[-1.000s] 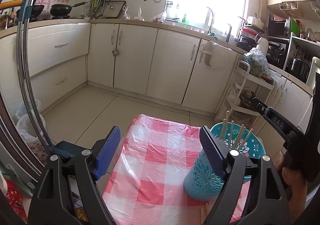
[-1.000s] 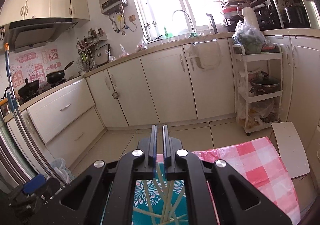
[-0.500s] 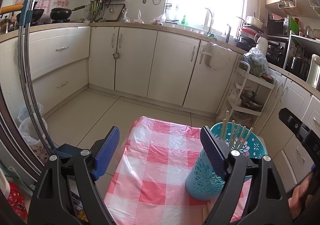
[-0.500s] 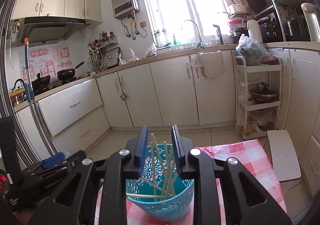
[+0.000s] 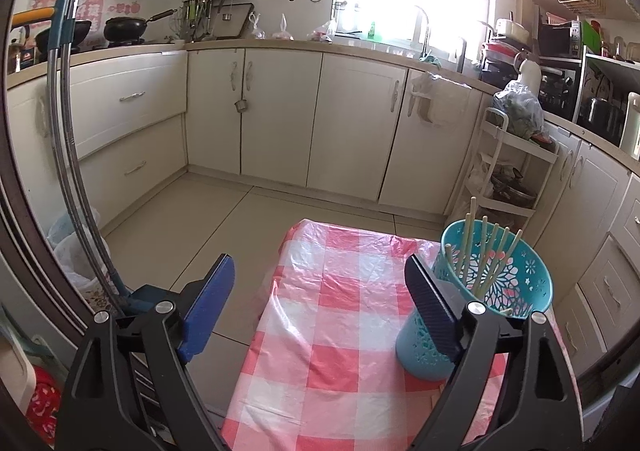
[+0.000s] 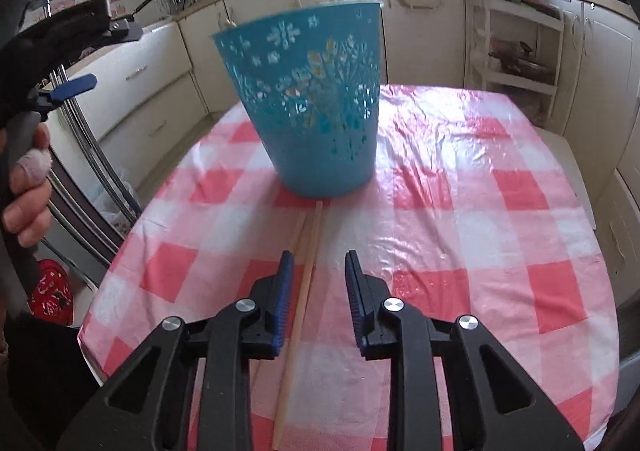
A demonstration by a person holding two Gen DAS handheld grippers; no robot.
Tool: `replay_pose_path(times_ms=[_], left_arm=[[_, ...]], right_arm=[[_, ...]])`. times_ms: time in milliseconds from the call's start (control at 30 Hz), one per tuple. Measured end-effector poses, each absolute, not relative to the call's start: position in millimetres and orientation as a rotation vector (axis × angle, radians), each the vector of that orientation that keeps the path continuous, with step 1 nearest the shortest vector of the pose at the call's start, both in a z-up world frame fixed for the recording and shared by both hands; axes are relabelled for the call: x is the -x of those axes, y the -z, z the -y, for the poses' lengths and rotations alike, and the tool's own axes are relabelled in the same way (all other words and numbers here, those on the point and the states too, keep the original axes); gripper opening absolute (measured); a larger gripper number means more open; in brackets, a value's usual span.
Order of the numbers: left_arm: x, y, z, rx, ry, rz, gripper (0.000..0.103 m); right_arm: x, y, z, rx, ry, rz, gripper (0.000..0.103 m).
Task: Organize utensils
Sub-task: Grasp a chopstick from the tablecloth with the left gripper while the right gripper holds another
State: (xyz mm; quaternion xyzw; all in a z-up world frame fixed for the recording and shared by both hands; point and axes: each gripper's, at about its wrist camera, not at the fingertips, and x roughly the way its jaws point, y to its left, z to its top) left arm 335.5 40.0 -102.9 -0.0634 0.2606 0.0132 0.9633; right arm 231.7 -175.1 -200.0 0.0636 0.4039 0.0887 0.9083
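Checked pink cloth covers the table [image 6: 460, 187], where the right tool [image 6: 316, 299], jaws just parted around nothing, hovers over two loose chopsticks [image 6: 304, 283] lying before the teal holder [image 6: 320, 123]; next, I judge, it must lower and pinch one.

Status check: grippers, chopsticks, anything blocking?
Left gripper open, empty. Right gripper open, jaws straddling a loose chopstick on the cloth. Basket upright, holding more chopsticks. Nothing blocking.

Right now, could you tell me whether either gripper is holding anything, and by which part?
Nothing is held: the left gripper is open, and the right gripper is open over loose chopsticks.
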Motion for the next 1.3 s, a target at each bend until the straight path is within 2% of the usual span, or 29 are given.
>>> replay_pose_path(times_ms=[233, 333, 400, 733, 933, 1133, 1233, 1300], left_arm=[[-337.4, 128.6, -27.5, 0.027, 0.011, -0.650, 0.084], [-336.1, 138.4, -21.3, -0.014, 0.024, -0.686, 0.084], [-337.6, 146.5, -16.9, -0.030, 0.040, -0.728, 0.084], [-322.9, 219.4, 59.1, -0.131, 0.243, -0.988, 0.083], [-322.5, 237.6, 88.3, -0.170, 0.263, -1.021, 0.077], [-330.4, 245.9, 91.4, -0.152, 0.248, -1.034, 0.062], [-330.9, 245.5, 93.5, -0.150, 0.256, -1.019, 0.044], [-331.3, 244.4, 96.7, -0.155, 0.275, -1.011, 0.022]], right_arm=[[-266.1, 220.1, 153.5, -0.072, -0.188, -0.889, 0.023], [-274.7, 229.2, 148.5, -0.042, -0.179, -0.927, 0.017], [-273.0, 229.8, 149.4, -0.026, -0.165, -0.924, 0.008], [-218.4, 227.0, 195.2, -0.090, -0.101, -0.928, 0.006], [-218.7, 228.6, 206.0, -0.147, -0.098, -0.931, 0.006], [-221.5, 230.6, 209.0, -0.133, -0.109, -0.915, 0.007], [-220.6, 230.6, 208.5, -0.125, -0.111, -0.911, 0.007], [-221.2, 230.6, 207.8, -0.118, -0.112, -0.911, 0.007]])
